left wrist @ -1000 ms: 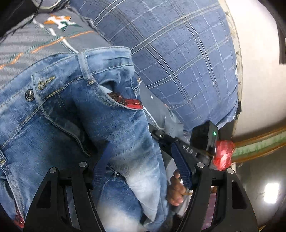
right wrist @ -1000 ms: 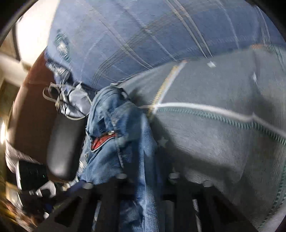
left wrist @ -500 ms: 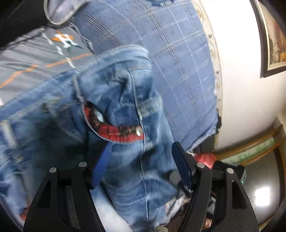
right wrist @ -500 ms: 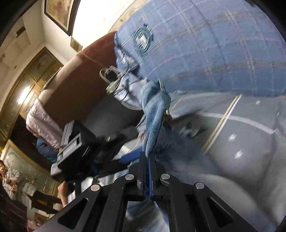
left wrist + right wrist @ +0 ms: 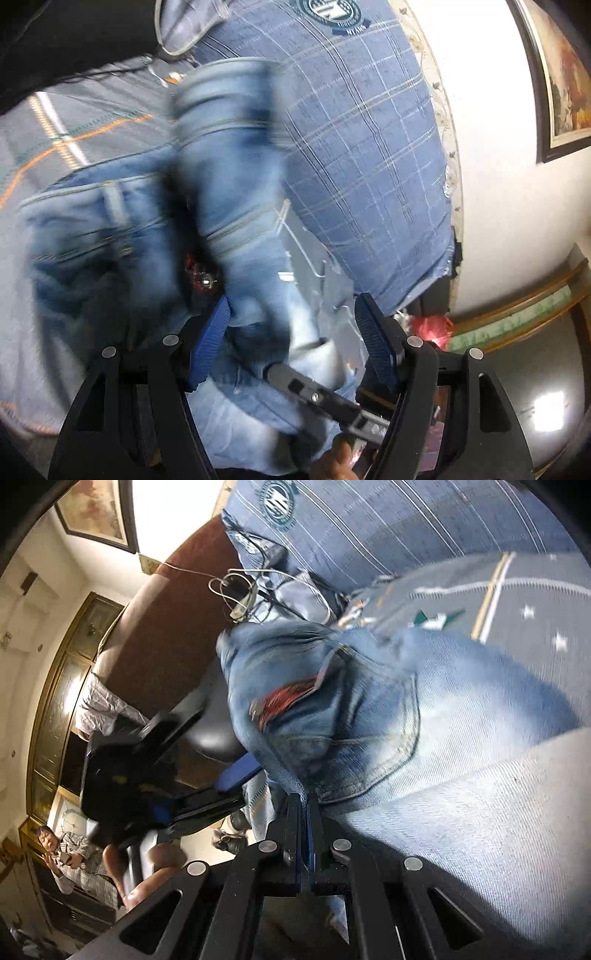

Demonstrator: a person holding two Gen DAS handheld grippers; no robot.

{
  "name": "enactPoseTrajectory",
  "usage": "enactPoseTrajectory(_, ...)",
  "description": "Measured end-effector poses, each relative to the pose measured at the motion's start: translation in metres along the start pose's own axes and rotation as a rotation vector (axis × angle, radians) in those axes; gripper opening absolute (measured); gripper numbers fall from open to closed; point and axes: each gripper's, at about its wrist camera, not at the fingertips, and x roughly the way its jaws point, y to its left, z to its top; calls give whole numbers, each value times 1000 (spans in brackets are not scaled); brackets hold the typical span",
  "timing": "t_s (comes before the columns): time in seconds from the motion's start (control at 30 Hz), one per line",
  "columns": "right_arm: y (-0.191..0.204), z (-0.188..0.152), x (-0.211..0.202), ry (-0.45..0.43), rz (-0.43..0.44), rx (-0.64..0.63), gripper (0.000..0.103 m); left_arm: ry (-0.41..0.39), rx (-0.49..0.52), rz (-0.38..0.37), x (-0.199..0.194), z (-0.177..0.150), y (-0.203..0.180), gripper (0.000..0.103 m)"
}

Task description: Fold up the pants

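The pants are faded blue jeans (image 5: 229, 206) with a red pocket lining, bunched and partly lifted over a grey bedspread (image 5: 55, 122). My left gripper (image 5: 291, 339) is open, its blue pads either side of a hanging fold of denim, not pinching it. My right gripper (image 5: 304, 834) is shut on an edge of the jeans (image 5: 332, 709) near the pocket and holds it up. The right gripper's finger also shows in the left wrist view (image 5: 321, 398). The left gripper shows in the right wrist view (image 5: 155, 760), left of the jeans.
A blue checked pillow (image 5: 351, 147) lies behind the jeans, against a white wall (image 5: 498, 184). Cables and a charger (image 5: 243, 594) lie beside the pillow by a brown headboard (image 5: 159, 620). A person (image 5: 62, 860) sits in the background.
The right gripper has pulled the jeans across and upward, turning the pocket side over. The left gripper stays open while the denim slides between its pads.
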Motion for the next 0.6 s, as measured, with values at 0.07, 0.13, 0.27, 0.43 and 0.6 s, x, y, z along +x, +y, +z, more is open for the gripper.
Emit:
enactPoseTrajectory(0.07,-1,-5,-1,4,18,4,2,-6,-20,16,-3,-2,5,69)
enactPoseTrajectory(0.13,7,-7,-4,-4,22,-17,2,-6,-42,16,-4,-2,8,69)
enactPoseTrajectory(0.27,11,-12,0,11,-32,-65,2,-13,-65,10,-6,-4,12,69)
enactPoseTrajectory(0.43,5,-14,1,11,5,-33,2,-15,-59,54,-4,-6,10,69)
enactPoseTrajectory(0.6,18,-15,0,12,-25,-79,2,-25,-97,250,6,8,17,20)
